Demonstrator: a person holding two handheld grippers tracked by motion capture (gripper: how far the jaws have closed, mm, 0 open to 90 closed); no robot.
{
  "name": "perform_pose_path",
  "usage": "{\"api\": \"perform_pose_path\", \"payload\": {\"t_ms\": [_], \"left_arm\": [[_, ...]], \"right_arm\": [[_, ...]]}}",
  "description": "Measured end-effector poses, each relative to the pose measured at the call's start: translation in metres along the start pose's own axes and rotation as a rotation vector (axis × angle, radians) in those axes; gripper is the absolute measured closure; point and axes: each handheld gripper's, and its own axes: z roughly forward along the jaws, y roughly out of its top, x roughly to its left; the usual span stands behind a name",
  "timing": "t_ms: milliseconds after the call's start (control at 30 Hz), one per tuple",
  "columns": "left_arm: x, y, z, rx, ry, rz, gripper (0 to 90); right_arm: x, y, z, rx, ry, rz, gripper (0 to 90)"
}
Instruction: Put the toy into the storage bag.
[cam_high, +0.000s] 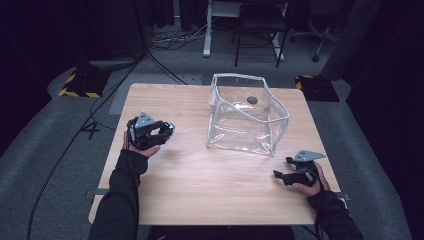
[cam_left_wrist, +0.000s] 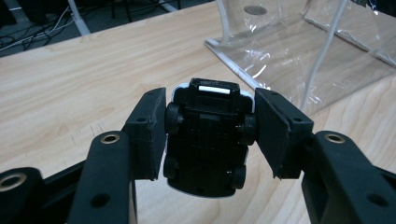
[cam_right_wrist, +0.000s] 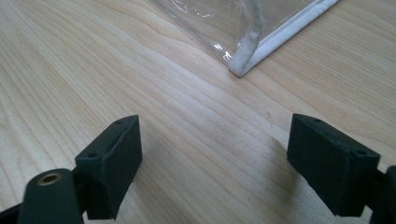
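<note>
Currently mid-carry, by the look of it: toy car (cam_left_wrist: 205, 140) clamped in left gripper (cam_high: 150, 132), clear bag not yet loaded.

Nearest first:
- Right gripper (cam_high: 290, 174) near the desk's (cam_high: 200, 190) right edge, toward the front right corner. Jaws wide apart, nothing between them, just bare wood in the right gripper view. Hovering or resting low, cannot tell which. Bag's white-piped bottom corner (cam_right_wrist: 240, 65) just ahead of the jaws, not touching.
- Left gripper over the desk's left side, roughly mid-depth, held clear of the surface. Jaws closed on the toy car, one pad on each flank, underside and black wheels facing the camera, white body edge peeking round the chassis. Grip looks square, no visible tilt.
- Clear bag (cam_high: 247, 117) standing open-topped right of centre, toward the back edge. Transparent walls, white trim, slightly slumped. Well apart from the left gripper, near the right one.
- Small dark round spot (cam_high: 252, 100) seen through the bag's far side; could be on the desk or in the bag, cannot tell.

Judgement on next move: swing left gripper rightward and up over the bag's rim, lower the car inside, then release. Probably worth pinching the near rim with the right gripper first, since soft walls could fold or shift under contact. Risk: clipping the trim on entry and tipping the bag.
</note>
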Motion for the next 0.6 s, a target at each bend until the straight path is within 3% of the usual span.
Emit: {"api": "perform_pose_path", "payload": {"t_ms": [200, 333, 400, 600], "left_arm": [[0.003, 0.017, 0.004, -0.013, 0.008, 0.001, 47.0], [0.004, 0.038, 0.01, -0.026, 0.016, 0.0, 47.0], [0.005, 0.047, 0.012, -0.023, 0.025, 0.028, 47.0], [0.002, 0.071, 0.02, -0.05, 0.022, 0.023, 47.0]], "right_arm": [[0.0, 0.0, 0.0, -0.002, -0.001, 0.001, 18.1], [0.0, 0.0, 0.0, -0.003, -0.002, 0.001, 18.1], [0.0, 0.0, 0.0, -0.003, -0.001, 0.002, 18.0], [0.0, 0.0, 0.0, -0.002, -0.001, 0.004, 18.1]]}}
